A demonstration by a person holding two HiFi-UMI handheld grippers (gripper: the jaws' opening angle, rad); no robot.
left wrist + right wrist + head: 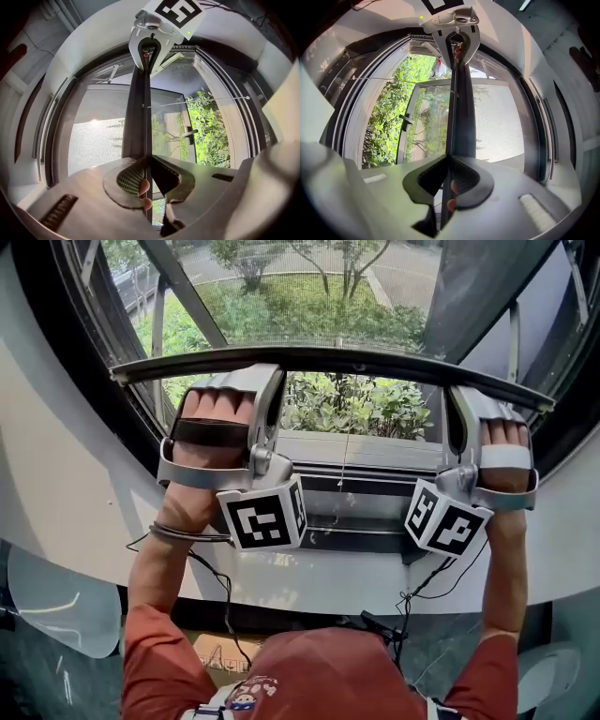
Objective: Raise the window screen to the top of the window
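Two hand-held grippers clamp the dark bottom bar (356, 360) of the window screen (98, 136).

Head view: the bar runs from side to side across the window opening, well above the grey sill (356, 454). Mesh hangs above the bar. Below it, green bushes (366, 407) show through the uncovered gap. The left gripper (269, 376) grips the bar left of centre and the right gripper (457, 395) grips it near its right end, so the two are well apart. The left hand (211, 432) and right hand (506, 457) are each strapped into a grip. A marker cube (264, 517) sits at the near end of each gripper.

Left gripper view: the jaws stand closed on the bar's edge. The bar passes between them and runs on to the other gripper at its far end. Two fingertips (145, 186) show behind the jaws. Mesh lies on one side of the bar; the open window, with a handle (190, 134) and foliage, lies on the other. A thin cord (197, 102) crosses the open part of the window.

Right gripper view: the same arrangement is mirrored. The jaws are closed on the bar, with mesh to its right and the foliage and handle to its left.

Thin cables (220, 587) trail from both grippers toward the person's red sleeves (155, 662).
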